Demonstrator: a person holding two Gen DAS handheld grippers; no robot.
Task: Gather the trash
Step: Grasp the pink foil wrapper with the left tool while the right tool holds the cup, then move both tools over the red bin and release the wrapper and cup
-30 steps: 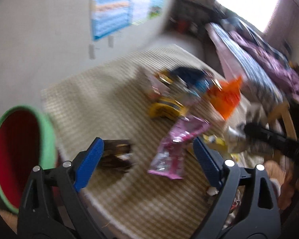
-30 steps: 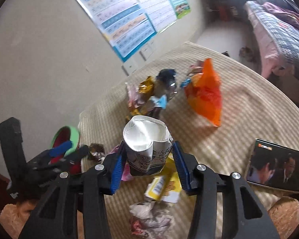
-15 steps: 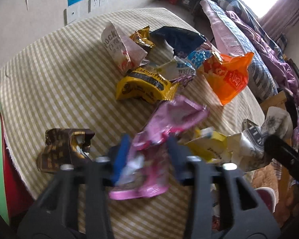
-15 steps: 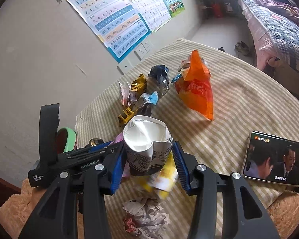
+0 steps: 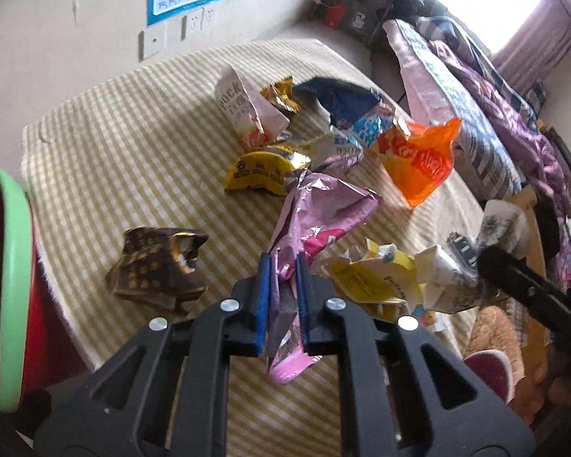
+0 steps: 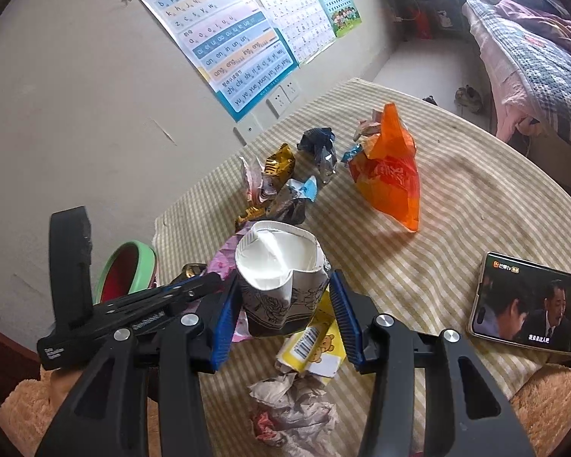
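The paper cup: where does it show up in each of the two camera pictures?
Left wrist: paper cup at right, crumpled, held by the other tool.
Right wrist: cup at centre, clamped between the blue pads.
Shared landmark: orange bag, beyond the cup on the table in both.

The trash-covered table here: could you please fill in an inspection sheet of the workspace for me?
Surface: checked tablecloth, wrinkled.
Job's things: pink wrapper, paper cup, brown wrapper, orange bag, yellow carton, crumpled paper, green-rimmed bin at the table's edge.
Clutter: phone playing video.
Grippers: left gripper shut on the pink wrapper; right gripper clamps the paper cup.
Cables: nothing seen.
Surroundings: wall posters, bed.
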